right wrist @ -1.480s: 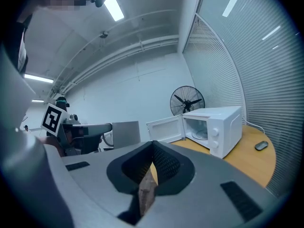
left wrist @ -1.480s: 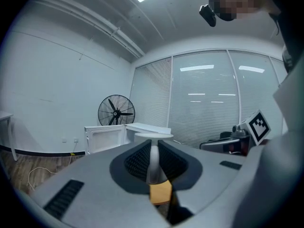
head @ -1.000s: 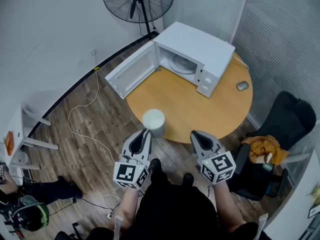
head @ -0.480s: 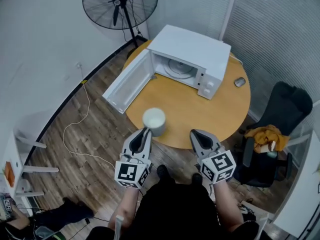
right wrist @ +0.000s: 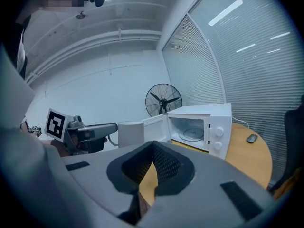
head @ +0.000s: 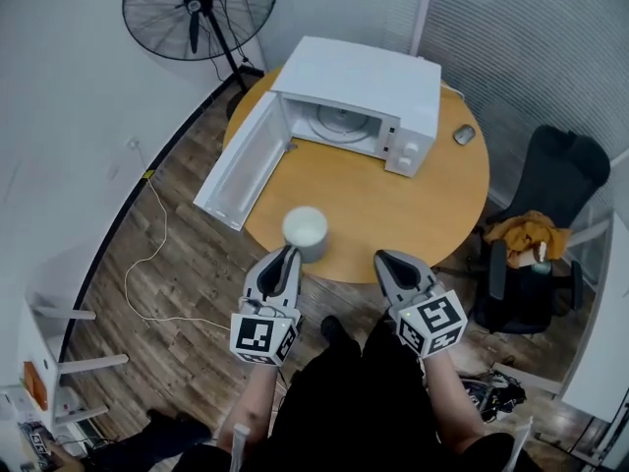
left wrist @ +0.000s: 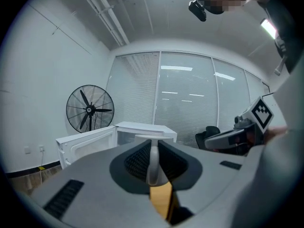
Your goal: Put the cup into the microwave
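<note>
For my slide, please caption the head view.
Left gripper holds a white cup near the open microwave on a round table.

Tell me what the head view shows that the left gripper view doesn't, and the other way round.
Only the head view: a small grey object beside the microwave, and an orange cloth on the chair. Only the left gripper view: the left gripper shut on the handle of the cup. Both: cup, fan, open microwave, chair, right gripper.
</note>
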A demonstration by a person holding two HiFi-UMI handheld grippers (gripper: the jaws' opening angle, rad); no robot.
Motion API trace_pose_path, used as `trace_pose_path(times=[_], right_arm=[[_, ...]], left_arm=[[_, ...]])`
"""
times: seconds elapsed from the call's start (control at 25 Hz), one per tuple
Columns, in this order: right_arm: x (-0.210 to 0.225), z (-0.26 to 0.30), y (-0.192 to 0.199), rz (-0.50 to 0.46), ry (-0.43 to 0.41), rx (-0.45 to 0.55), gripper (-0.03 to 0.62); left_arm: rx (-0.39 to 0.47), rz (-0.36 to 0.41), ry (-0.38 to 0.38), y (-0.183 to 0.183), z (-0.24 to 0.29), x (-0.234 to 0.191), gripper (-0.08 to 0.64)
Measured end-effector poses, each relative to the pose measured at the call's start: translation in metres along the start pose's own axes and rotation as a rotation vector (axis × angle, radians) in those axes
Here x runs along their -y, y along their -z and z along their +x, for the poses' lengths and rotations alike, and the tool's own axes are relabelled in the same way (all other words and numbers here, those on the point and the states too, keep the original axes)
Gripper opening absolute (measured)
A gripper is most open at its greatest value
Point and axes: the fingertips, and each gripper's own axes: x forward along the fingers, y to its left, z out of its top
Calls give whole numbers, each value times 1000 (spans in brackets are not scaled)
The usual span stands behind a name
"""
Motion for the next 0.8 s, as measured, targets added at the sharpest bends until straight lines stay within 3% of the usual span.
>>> trace_pose_path(times=[0.44,0.8], right_arm=[[23,39,7,48,-32,-38,9],[66,82,-22,36,-92,-22,9]], left_arm=[[-38,-8,-10,14,41,-18,41],[-36,7,-48,9,109,-33,41]])
